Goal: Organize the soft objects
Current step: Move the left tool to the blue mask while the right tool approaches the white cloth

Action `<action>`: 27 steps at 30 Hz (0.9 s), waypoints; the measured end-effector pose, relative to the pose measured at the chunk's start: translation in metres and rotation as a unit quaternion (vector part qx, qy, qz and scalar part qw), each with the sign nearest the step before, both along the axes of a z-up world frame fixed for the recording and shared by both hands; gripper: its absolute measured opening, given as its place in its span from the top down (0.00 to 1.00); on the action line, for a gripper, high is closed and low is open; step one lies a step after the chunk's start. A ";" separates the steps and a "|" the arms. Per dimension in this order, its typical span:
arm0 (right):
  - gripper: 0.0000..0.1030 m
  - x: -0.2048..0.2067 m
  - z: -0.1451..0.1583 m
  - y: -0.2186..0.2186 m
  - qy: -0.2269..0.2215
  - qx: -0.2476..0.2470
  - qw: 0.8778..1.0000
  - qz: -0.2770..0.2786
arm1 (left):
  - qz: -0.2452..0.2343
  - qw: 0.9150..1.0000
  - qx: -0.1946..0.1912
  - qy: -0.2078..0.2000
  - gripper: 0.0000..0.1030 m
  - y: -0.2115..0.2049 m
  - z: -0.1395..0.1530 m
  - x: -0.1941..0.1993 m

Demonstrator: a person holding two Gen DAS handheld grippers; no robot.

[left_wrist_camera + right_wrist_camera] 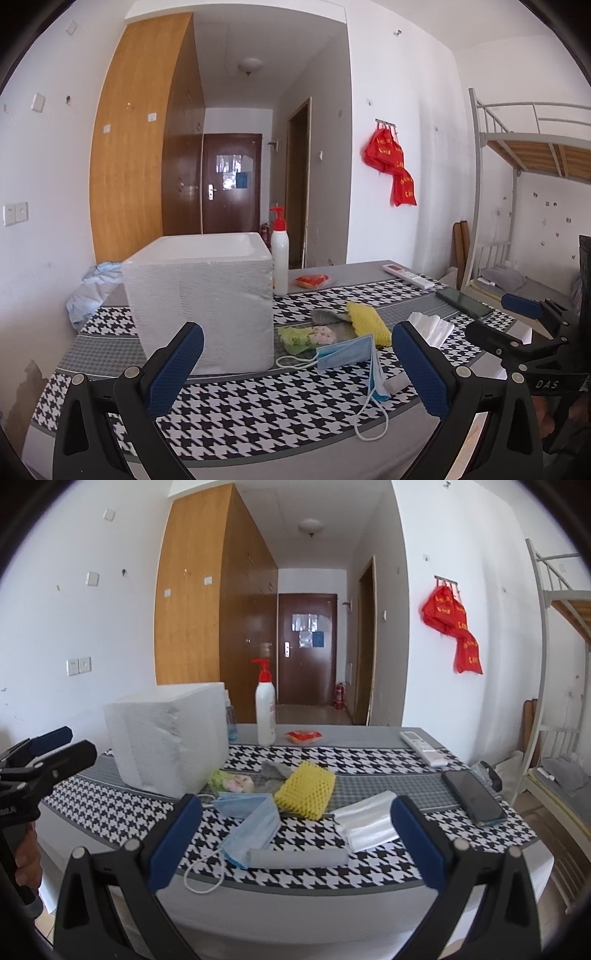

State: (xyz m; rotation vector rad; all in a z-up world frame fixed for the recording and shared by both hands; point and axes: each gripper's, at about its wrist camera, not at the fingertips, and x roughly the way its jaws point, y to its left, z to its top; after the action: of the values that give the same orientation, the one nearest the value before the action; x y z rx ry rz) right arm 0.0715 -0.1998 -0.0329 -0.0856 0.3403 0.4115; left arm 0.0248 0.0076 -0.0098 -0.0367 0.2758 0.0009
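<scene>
Soft items lie in a loose pile on the houndstooth tablecloth (332, 755): a blue face mask (251, 823), a yellow foam net (306, 786), a white folded sheet (369, 819), a grey roll (295, 858), a grey cloth (275, 771) and a green packet (231, 781). A white foam box (199, 302) stands open-topped to their left. My left gripper (295, 369) is open above the table's near edge, the mask (351, 354) just ahead on the right. My right gripper (295, 845) is open too, hovering before the grey roll with nothing held.
A white pump bottle (266, 709), a red packet (304, 735), a remote (423, 751) and a dark phone (474, 797) sit on the table. Blue cloth (92, 291) is bunched behind the box. A metal bunk bed (517, 155) stands at the right.
</scene>
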 end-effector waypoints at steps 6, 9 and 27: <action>0.00 0.016 0.001 -0.009 0.014 0.009 1.000 -0.008 | -0.010 1.000 0.000 0.016 0.01 -0.005 0.000 0.016; 0.00 0.029 -0.001 -0.014 0.037 0.024 0.999 -0.013 | -0.014 1.000 0.002 0.022 0.01 -0.008 -0.001 0.025; 0.00 0.072 -0.016 -0.023 0.070 0.010 0.997 -0.023 | -0.053 0.994 0.012 0.091 0.01 -0.037 -0.017 0.083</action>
State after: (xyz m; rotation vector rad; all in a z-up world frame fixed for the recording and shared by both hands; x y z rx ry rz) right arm 0.1436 -0.2232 -0.0491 -0.0289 0.4746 0.3760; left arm 0.1075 -0.0290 -0.0271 0.0013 0.4588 -0.0987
